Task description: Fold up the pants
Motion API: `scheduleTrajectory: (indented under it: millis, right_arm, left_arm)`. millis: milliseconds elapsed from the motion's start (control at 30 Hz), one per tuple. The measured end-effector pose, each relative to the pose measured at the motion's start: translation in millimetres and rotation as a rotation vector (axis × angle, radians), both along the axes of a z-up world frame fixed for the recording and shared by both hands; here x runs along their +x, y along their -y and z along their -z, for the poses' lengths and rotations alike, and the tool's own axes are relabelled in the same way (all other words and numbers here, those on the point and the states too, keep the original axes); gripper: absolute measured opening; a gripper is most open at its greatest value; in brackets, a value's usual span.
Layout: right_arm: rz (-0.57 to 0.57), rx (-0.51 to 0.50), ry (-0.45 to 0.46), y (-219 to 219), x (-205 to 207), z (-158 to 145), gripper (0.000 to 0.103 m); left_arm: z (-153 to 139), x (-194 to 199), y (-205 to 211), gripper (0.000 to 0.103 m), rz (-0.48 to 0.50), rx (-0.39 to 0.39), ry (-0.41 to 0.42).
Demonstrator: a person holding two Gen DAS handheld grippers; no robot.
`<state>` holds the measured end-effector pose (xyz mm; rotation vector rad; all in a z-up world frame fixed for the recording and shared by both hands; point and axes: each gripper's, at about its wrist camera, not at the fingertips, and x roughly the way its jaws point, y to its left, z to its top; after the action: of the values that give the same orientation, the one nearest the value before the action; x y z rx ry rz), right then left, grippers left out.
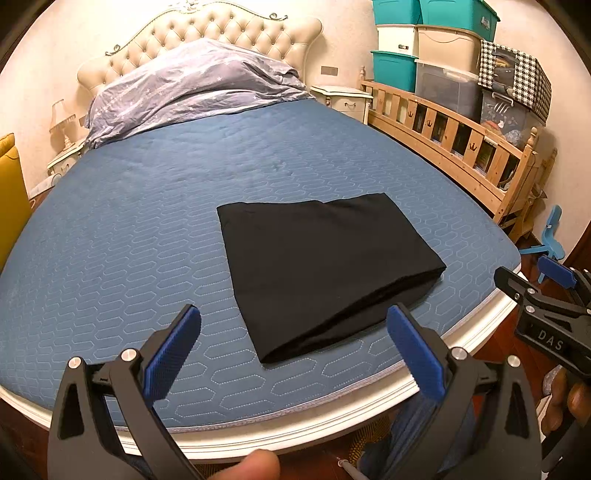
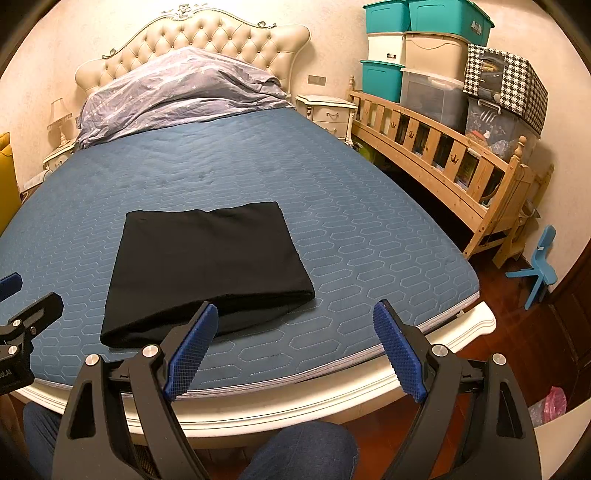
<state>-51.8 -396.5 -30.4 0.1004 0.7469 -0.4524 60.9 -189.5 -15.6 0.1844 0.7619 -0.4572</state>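
Note:
Black pants (image 1: 325, 269) lie folded into a thick rectangle on the blue quilted mattress (image 1: 147, 229), near its foot end; the same pants (image 2: 207, 266) show left of centre in the right wrist view. My left gripper (image 1: 291, 317) is open, held over the bed's foot edge just short of the pants, with nothing between its blue pads (image 1: 170, 354). My right gripper (image 2: 295, 314) is open too, its left pad (image 2: 192, 350) in front of the pants' near edge, holding nothing. The right gripper (image 1: 517, 275) also appears at the right edge of the left wrist view.
A pale blue duvet (image 1: 192, 85) is bunched against the tufted headboard (image 1: 207, 29). A wooden cot rail (image 1: 454, 140) with stacked storage boxes (image 1: 436, 48) runs along the right side. A small blue chair (image 2: 539, 269) stands on the floor. Someone's denim-clad knee (image 2: 303, 454) is below.

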Motion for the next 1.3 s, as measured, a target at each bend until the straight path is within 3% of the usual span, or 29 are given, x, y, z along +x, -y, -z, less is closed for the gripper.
scheduleTrajectory:
  millis: [800, 967, 1133, 1200, 1300]
  right_arm:
    - [0.0, -0.001, 0.0, 0, 0, -1, 0.083]
    - [0.004, 0.0, -0.008, 2, 2, 3, 0.084]
    - [-0.004, 0.004, -0.021, 19, 14, 10, 0.088]
    - [-0.013, 0.017, -0.018, 32, 24, 10, 0.092]
    - [-0.01, 0.017, -0.017, 73, 52, 11, 0.092]
  left_arm:
    - [0, 0, -1, 0.101, 0.0, 0.003, 0.002]
    - [3, 4, -1, 0.101, 0.027, -0.04, 0.011]
    - [16, 37, 10, 0.101, 0.061, -0.094, -0.048]
    - [21, 64, 0, 0.101, 0.071, -0.169, -0.144]
    - [24, 101, -37, 0.101, 0.034, -0.186, -0.12]
